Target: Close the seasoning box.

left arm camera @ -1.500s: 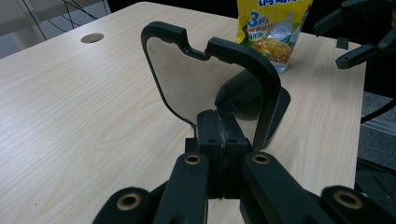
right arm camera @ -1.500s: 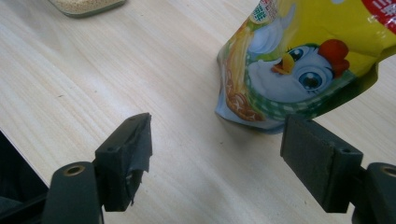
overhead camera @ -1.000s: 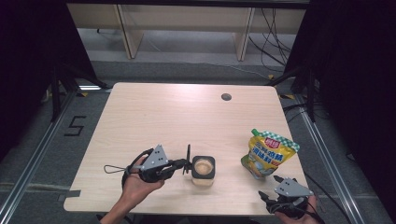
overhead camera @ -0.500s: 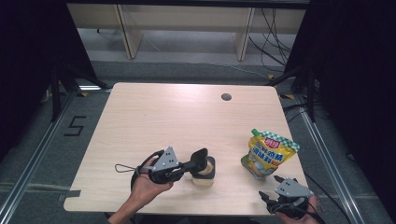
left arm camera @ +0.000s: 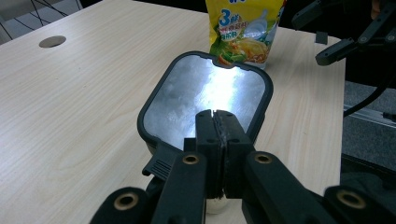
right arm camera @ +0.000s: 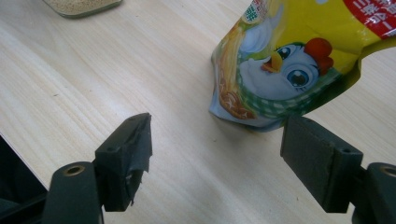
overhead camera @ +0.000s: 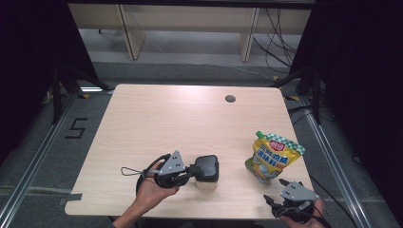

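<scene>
Left tool point(overhead camera: 192, 170) swung its black lid point(overhead camera: 207, 167) round from upright to flat over the clear container point(overhead camera: 205, 183); right tool point(overhead camera: 277, 194) unmoved. Left tool's jaws pinched shut on the lid's near edge, tab point(left arm camera: 160, 161) just left of them in the left gripper view. Lid sits right of that hand, near-centre bench point(overhead camera: 157, 118), looks level; whether seated can't tell. Right tool wide open, empty, near right corner. Yellow pouch point(overhead camera: 273, 156) stands just beyond it. Left hand nearer the container.
</scene>
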